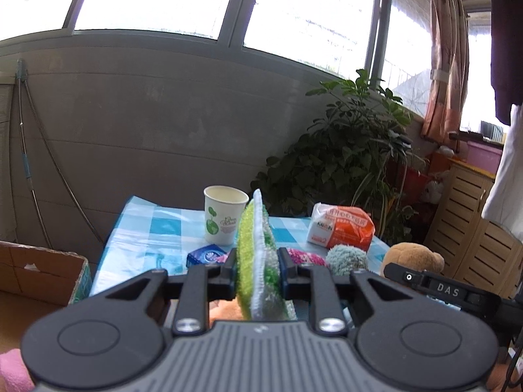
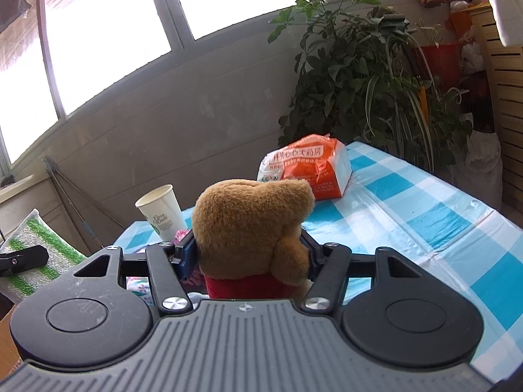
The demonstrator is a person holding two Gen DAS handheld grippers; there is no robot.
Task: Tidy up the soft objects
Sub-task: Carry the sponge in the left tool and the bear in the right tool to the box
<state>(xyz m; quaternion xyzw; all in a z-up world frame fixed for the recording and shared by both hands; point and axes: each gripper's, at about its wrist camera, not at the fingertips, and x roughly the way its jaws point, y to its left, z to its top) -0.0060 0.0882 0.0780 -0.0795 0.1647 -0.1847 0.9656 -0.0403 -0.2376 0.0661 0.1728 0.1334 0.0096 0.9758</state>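
Green-and-white scrubbing cloth (image 1: 258, 254) stood on edge, pinched flat between the two fingers of the left hand-held gripper (image 1: 257, 269), raised above the desk (image 1: 137, 245). Jaws nearly closed, only the cloth's thickness between them. From the right wrist camera the same cloth showed its striped face at the far left edge.

Brown plush bear (image 2: 251, 225), red shirt at its base, sat clamped in the right hand-held gripper (image 2: 250, 251); jaws were about half open, pressed into the plush on both sides. The bear faced away from the camera, head up. In the left view it appeared low at right, behind the other tool's black body.

On the desk beyond the left fingers: a blue tissue packet (image 1: 206, 254), a pink knitted piece (image 1: 307, 256) and a grey-blue fuzzy piece (image 1: 346, 259) lying side by side, the two touching or nearly so — view too cramped to be sure. Paper cup (image 1: 224, 214) with green print stood upright farther back. Orange-and-white plastic bag (image 2: 307, 171) lay toward the far right corner. Blue-and-white checked cover over the whole desk.

Surroundings: cardboard box (image 1: 42, 271) left of the desk, leafy potted plant (image 2: 353, 65) behind it, grey wall under large windows, slatted wooden cabinet (image 1: 474, 228) at right.
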